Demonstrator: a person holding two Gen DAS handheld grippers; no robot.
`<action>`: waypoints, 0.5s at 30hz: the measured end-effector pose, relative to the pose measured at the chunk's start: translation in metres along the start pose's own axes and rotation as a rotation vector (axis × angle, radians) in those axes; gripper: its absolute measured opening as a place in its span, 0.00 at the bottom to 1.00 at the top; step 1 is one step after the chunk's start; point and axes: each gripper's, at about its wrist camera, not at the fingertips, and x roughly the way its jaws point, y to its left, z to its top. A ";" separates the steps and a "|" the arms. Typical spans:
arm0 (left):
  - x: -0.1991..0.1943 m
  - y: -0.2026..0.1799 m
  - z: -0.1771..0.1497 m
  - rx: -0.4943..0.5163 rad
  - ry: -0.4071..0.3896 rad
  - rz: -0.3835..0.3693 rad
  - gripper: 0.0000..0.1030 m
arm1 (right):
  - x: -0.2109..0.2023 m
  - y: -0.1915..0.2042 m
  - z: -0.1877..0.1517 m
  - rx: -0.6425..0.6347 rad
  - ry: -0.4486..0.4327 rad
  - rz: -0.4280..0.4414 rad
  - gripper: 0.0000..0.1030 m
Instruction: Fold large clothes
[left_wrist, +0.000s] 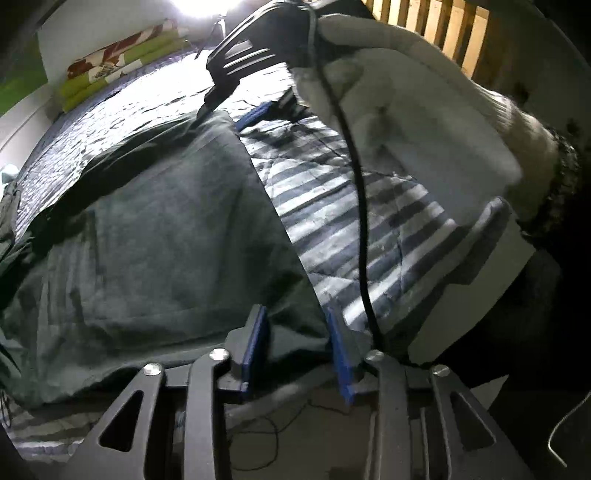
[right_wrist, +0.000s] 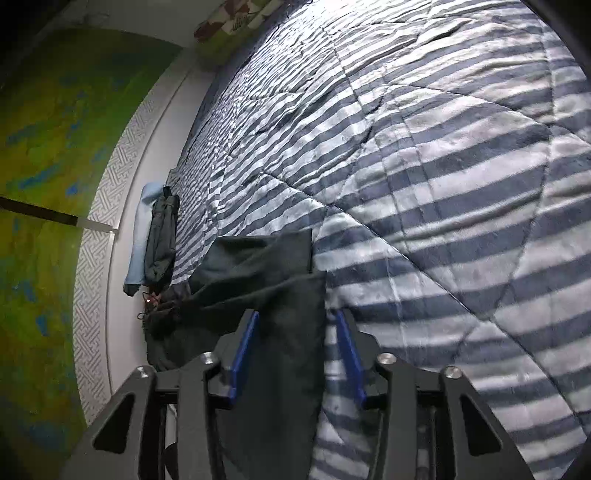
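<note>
While the left claw (left_wrist: 299, 347) pinches the near edge of one soft, dark green garment (left_wrist: 147, 229) spread on the bed, its two blue pads sit narrowly apart. Over in the right wrist view, the right claw (right_wrist: 295, 354) straddles that garment's edge, slightly spread; contact's unclear. Beneath lies one quilted striped blanket (right_wrist: 443, 184).
</note>
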 end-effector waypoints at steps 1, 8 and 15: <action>-0.001 0.002 0.001 -0.008 0.004 -0.014 0.21 | 0.003 0.002 0.000 -0.006 0.000 -0.004 0.26; -0.036 0.043 0.003 -0.155 -0.045 -0.186 0.07 | 0.002 0.032 0.001 -0.053 -0.048 -0.013 0.05; -0.086 0.083 -0.010 -0.242 -0.135 -0.221 0.06 | -0.019 0.083 -0.004 -0.073 -0.119 0.023 0.04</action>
